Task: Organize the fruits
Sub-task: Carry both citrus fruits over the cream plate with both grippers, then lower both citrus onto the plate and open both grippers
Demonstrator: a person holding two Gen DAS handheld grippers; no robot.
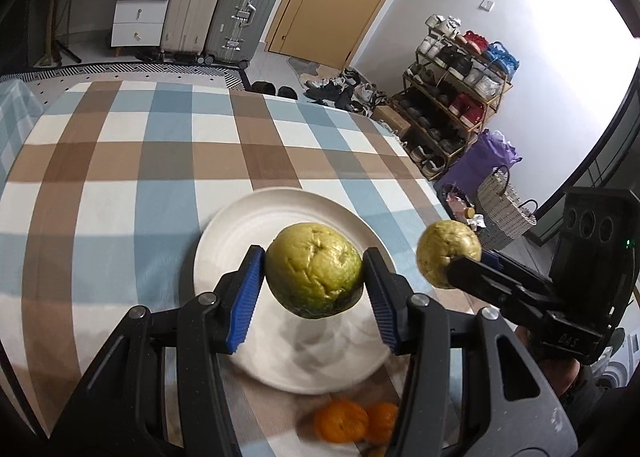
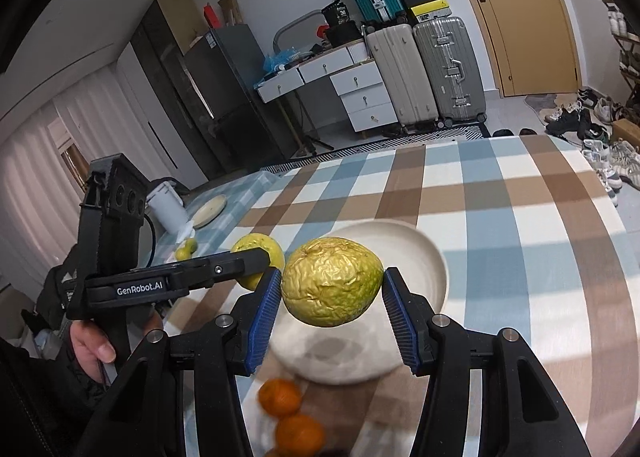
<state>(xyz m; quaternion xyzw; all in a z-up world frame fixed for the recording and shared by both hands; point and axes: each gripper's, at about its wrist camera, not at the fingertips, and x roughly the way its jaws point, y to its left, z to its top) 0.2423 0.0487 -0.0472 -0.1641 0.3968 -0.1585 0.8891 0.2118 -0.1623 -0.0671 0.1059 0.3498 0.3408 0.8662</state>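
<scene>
My left gripper (image 1: 314, 277) is shut on a wrinkled yellow-green fruit (image 1: 314, 271) and holds it above a white plate (image 1: 240, 233). My right gripper (image 2: 330, 289) is shut on a second wrinkled yellow-green fruit (image 2: 332, 281), also above the plate (image 2: 424, 257). In the left wrist view the right gripper (image 1: 454, 265) and its fruit (image 1: 446, 247) hang over the plate's right edge. In the right wrist view the left gripper (image 2: 260, 261) and its fruit (image 2: 256, 247) are to the left. Two oranges (image 1: 348, 419) lie near the plate's front edge; they also show in the right wrist view (image 2: 280, 397).
The table has a checked blue, brown and white cloth (image 1: 120, 161). A small green fruit (image 2: 186, 251), a white container (image 2: 166, 205) and a flat round dish (image 2: 210, 209) sit at the table's far left. Suitcases (image 2: 424, 69), drawers and a shoe rack (image 1: 452, 89) stand beyond.
</scene>
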